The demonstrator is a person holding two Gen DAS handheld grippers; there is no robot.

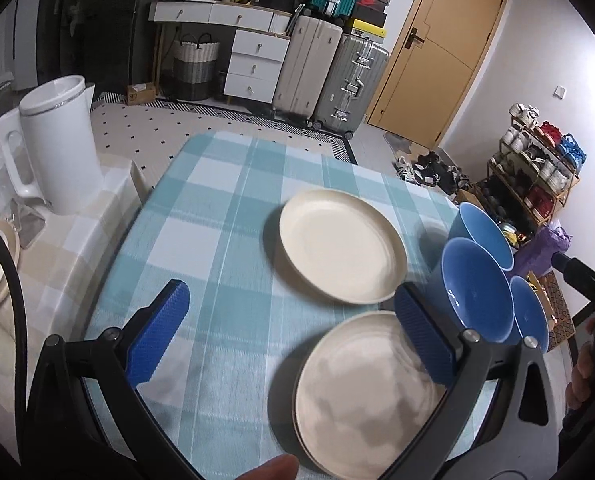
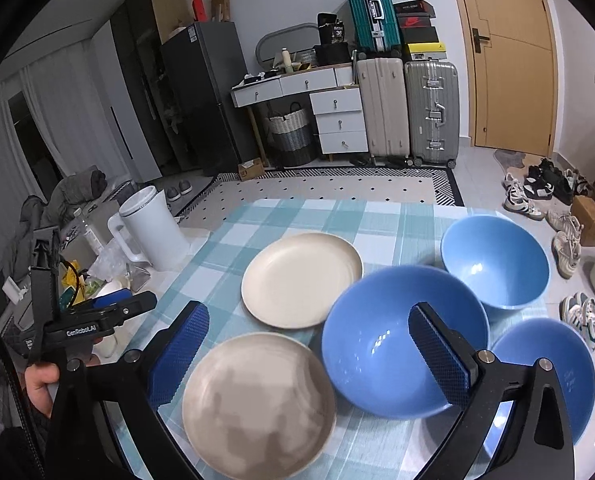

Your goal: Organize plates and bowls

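Two cream plates and three blue bowls sit on a blue checked tablecloth. In the left wrist view the far plate (image 1: 341, 246) lies mid-table and the near plate (image 1: 367, 396) lies under my open, empty left gripper (image 1: 293, 328). The bowls (image 1: 477, 286) stand to the right. In the right wrist view my open, empty right gripper (image 2: 309, 348) hovers above the near plate (image 2: 259, 402) and the middle bowl (image 2: 393, 340). The far plate (image 2: 301, 280), far bowl (image 2: 495, 260) and near-right bowl (image 2: 545, 364) lie around it.
A white kettle (image 1: 57, 144) stands on a side table at the left. The other handheld gripper (image 2: 77, 324) shows at the left of the right wrist view. Suitcases (image 2: 409, 108), drawers and a door stand behind. Shoes (image 2: 537, 188) lie on the floor to the right.
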